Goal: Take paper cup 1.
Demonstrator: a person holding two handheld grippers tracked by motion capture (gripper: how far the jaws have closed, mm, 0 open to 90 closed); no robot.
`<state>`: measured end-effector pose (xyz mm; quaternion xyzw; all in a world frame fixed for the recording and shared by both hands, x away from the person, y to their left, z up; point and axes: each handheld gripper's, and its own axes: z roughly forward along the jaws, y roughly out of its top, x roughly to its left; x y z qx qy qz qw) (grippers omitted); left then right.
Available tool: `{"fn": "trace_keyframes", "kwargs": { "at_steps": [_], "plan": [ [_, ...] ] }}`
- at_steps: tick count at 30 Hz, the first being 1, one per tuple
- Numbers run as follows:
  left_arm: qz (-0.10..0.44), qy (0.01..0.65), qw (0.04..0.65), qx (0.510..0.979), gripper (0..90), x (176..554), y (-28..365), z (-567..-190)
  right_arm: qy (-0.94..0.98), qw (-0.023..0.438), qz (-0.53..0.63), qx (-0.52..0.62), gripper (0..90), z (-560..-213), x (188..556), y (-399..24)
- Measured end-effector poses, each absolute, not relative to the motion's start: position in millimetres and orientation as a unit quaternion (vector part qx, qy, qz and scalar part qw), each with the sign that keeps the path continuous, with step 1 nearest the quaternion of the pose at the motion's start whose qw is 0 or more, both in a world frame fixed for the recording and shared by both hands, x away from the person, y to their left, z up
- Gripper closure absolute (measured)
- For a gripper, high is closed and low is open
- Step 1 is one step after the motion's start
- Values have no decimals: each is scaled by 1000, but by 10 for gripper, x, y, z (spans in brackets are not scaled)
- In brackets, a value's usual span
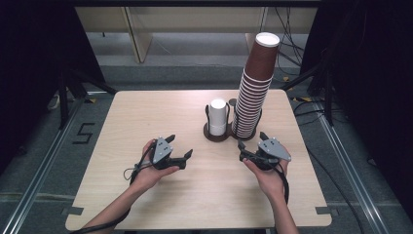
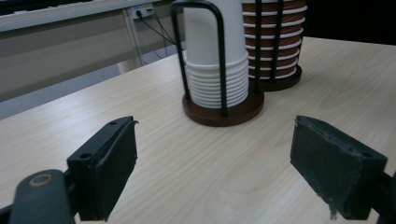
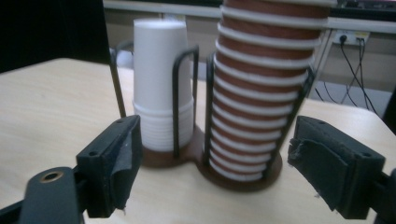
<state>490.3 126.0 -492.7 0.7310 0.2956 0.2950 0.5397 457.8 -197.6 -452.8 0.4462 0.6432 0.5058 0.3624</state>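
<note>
Two hand-held grippers hover low over a pale wooden desk, both aimed at a cup holder just ahead of them. The left gripper has its jaws open with nothing between them; straight ahead of those jaws, a short way off, stands a stack of white paper cups inside black wire hoops on a round dark wooden base. The right gripper also has its jaws apart and empty, and it sits closer in: directly ahead of its jaws rises a tall stack of brown paper cups, leaning a little at the top, with the white stack just to the left of it as this gripper sees it. The step appears to be reaching for a cup. To do it well, the right gripper probably needs to rise toward the top cup rather than close low on the stack, since the wire hoops fence the lower cups and would block the jaws. A gentle squeeze would suit, as paper cups crush easily, and a straight upward lift should keep the leaning stack from tipping. Beyond the desk lie a grey floor and loose cables, well away from the jaws.
</note>
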Motion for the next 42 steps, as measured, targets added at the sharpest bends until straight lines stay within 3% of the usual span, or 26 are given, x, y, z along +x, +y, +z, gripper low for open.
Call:
{"fn": "trace_keyframes", "kwargs": {
  "at_steps": [3, 20, 42],
  "plan": [
    [283, 301, 536, 736, 142, 5034, 1130, -4919, 650, 375, 505, 426, 217, -4426, 4679, -1941],
    [268, 307, 514, 755, 149, 5643, 539, -4859, 687, 309, 496, 431, 330, -4011, 5292, -1468],
    [284, 356, 502, 735, 171, 5686, 227, -4986, 699, 289, 477, 448, 348, -3855, 5582, -1164]
  ]
}}
